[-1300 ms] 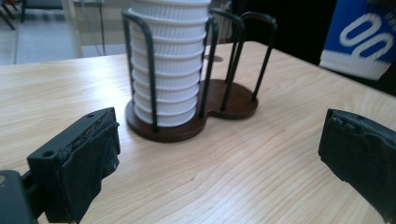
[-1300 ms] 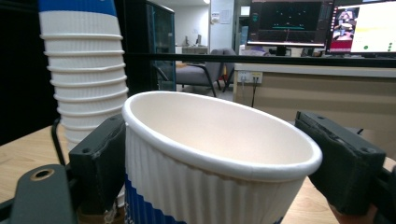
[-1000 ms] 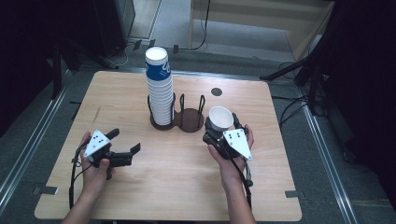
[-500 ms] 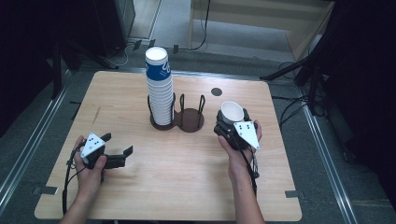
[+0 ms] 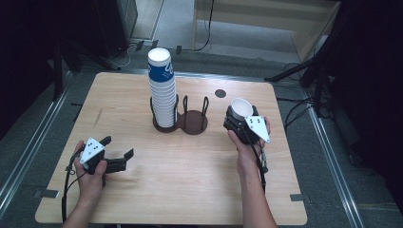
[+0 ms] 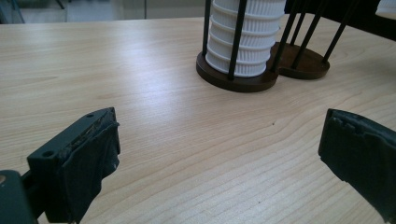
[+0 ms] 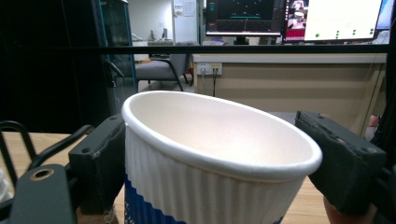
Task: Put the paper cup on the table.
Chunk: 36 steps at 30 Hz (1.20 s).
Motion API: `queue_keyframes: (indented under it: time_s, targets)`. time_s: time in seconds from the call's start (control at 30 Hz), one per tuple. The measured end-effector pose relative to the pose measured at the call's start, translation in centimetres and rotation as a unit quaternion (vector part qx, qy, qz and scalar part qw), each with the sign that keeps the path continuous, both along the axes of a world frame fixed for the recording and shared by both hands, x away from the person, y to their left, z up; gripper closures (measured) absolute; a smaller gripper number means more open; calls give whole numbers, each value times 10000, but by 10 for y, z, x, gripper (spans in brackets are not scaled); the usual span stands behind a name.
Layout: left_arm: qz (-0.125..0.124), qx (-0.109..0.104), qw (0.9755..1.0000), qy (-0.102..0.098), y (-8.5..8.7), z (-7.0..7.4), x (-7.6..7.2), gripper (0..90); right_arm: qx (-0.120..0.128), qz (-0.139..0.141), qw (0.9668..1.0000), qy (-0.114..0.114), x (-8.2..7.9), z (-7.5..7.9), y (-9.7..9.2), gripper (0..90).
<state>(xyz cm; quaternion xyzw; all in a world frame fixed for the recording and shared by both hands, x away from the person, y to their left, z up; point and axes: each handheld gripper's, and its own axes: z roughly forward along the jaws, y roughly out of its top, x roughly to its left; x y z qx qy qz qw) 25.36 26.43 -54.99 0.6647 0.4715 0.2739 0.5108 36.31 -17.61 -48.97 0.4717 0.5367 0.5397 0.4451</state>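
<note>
Cup (image 7: 210,163) pinched, right table edge (image 5: 284,142) near.

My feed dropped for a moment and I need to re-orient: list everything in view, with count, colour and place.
paper cup: one, white with blue band, gripped in the right claw, right of the holder.
cup stack: one tall stack, white ribbed, top cup blue, in the holder's left ring.
cup holder: one, dark brown base with black rods, two rings, table centre; right ring empty.
black dot: one, on the table's far side.
table: one, light wood.
monitors: several, lit, background of the right gripper view.
left claw: black, open, near left, nothing between its jaws.
right claw: black, shut on the cup.
</note>
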Motion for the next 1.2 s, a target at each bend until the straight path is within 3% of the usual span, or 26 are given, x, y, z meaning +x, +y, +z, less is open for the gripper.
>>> queue_keyframes:
  time_s: [0.23, 0.43, 0.67, 1.2]
  targets:
    - [-1, -50, 10000, 11, 0, 0, 0, 0, -101, -21, 9999, 81, 15, -2, 0, 150]
    - [-43, -42, 10000, -13, 0, 0, 0, 0, -341, -400, 9985, 163, 31, -8, -2, 147]
    - [-66, 4, 10000, -42, 0, 0, -1, 0, -234, -469, 9981, 319, 44, -18, -4, 145]
    - [-55, 13, 10000, -62, 0, 0, -1, 0, -444, -509, 9958, 618, 55, -33, -6, 138]
